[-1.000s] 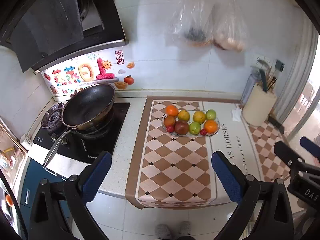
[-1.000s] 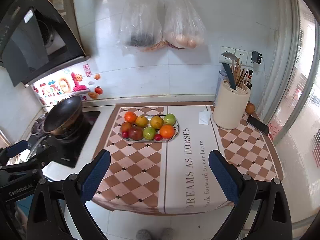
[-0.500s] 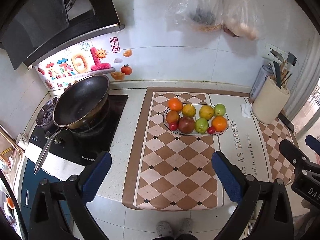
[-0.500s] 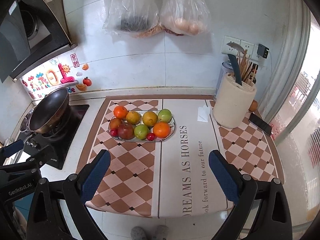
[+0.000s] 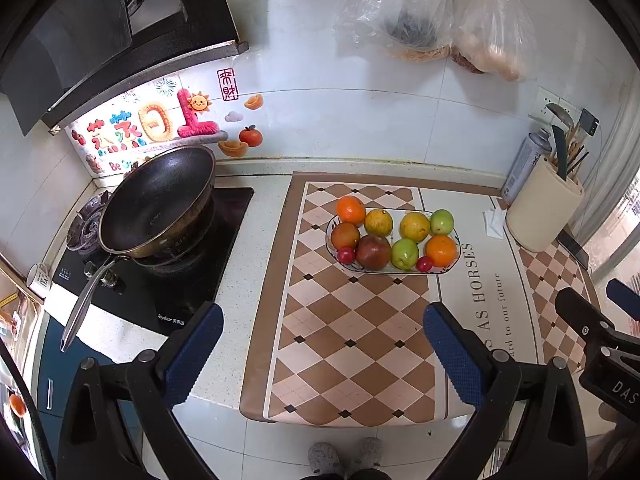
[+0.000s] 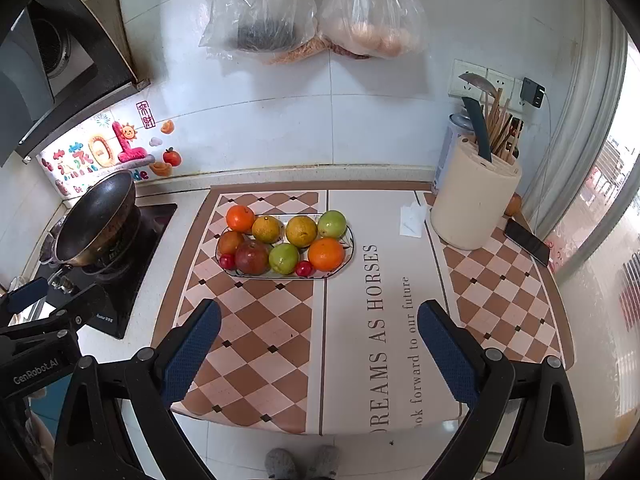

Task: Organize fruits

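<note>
The plate (image 6: 349, 249) of fruit (image 6: 283, 245) sits mid-mat on the surface, its rim mostly hidden by fruit. The left gripper (image 5: 320, 354) and right gripper (image 6: 318, 352) hover near the surface's front edge, fingers spread wide, holding nothing.

A pale speckled counter (image 5: 256, 248) carries a checkered mat (image 6: 352, 320). On the mat sit an oval fruit plate (image 6: 349, 249), a folded tissue (image 6: 412, 220), a cream utensil holder (image 6: 472, 204) and a phone (image 6: 527, 241); a black hob (image 5: 176, 292) lies beside it.
</note>
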Available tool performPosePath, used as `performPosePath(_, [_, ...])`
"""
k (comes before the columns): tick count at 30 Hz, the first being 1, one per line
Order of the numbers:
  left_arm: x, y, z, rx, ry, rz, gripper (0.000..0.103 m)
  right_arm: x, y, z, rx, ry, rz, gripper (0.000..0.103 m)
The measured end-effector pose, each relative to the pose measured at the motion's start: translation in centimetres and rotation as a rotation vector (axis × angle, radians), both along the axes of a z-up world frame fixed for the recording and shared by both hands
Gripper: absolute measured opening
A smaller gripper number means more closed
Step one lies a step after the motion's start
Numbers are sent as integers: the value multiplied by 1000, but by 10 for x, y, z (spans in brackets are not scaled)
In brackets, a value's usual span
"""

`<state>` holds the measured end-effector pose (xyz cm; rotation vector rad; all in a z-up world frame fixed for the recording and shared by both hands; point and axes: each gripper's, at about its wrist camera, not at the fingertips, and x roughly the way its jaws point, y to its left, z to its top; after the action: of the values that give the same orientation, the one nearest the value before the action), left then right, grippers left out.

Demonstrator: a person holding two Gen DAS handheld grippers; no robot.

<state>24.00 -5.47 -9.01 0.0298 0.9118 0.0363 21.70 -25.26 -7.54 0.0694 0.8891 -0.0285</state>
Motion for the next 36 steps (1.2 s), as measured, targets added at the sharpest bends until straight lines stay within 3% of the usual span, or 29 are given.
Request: performPosePath(36, [-14,-7,7,-6,-15,-20,102,-14,-1,3,8,1,-5,101])
